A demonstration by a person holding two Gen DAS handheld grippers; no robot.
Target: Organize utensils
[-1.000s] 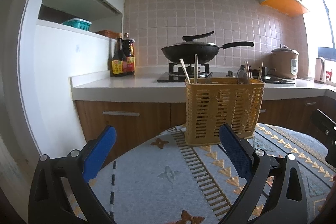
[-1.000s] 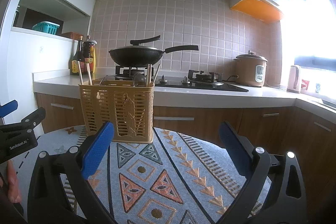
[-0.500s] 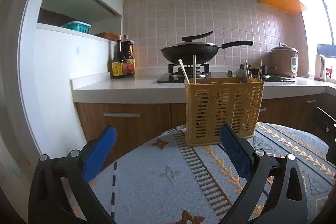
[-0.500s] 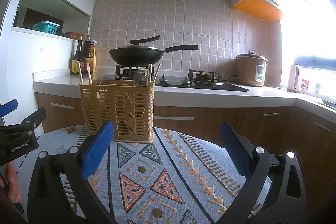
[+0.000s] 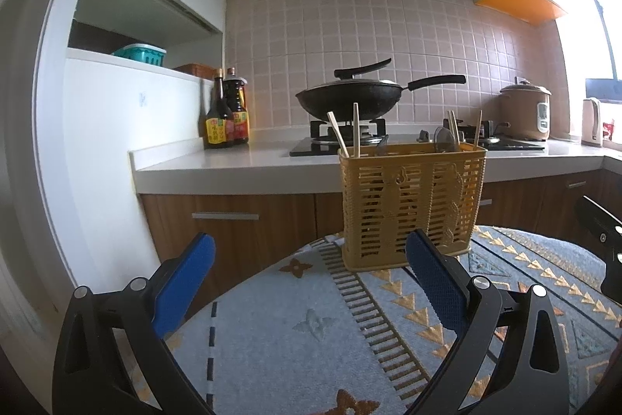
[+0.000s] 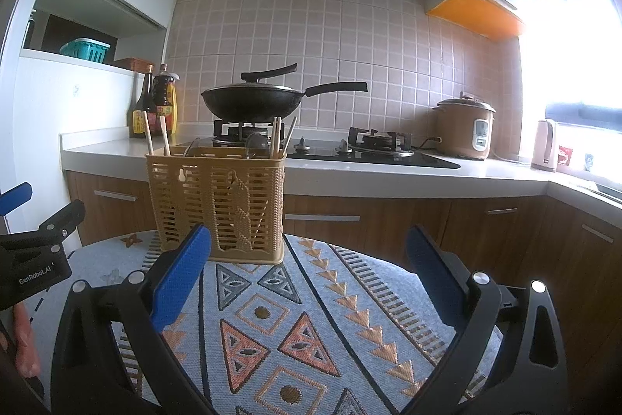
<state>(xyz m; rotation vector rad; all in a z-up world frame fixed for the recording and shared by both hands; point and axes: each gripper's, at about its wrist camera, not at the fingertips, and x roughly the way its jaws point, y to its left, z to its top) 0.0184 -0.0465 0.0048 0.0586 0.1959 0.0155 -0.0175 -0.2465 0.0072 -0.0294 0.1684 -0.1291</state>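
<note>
A yellow slotted utensil basket (image 5: 412, 201) stands upright at the far edge of a round table with a patterned cloth (image 5: 295, 329). It also shows in the right wrist view (image 6: 217, 205). Chopsticks (image 5: 344, 135) and spoons (image 5: 443, 139) stick up out of it. My left gripper (image 5: 311, 279) is open and empty, short of the basket and to its left. My right gripper (image 6: 307, 271) is open and empty, short of the basket and to its right. The left gripper (image 6: 27, 244) shows at the left edge of the right wrist view.
Behind the table runs a white counter (image 5: 233, 166) with a stove and black wok (image 5: 350, 96), sauce bottles (image 5: 225, 119), a rice cooker (image 6: 464, 131) and a kettle (image 6: 544, 146). Wooden cabinets (image 6: 350, 220) stand below.
The left wrist view has tilted up a little, so the basket sits slightly lower and nearer. The right gripper has hardly moved. Both stay open.
</note>
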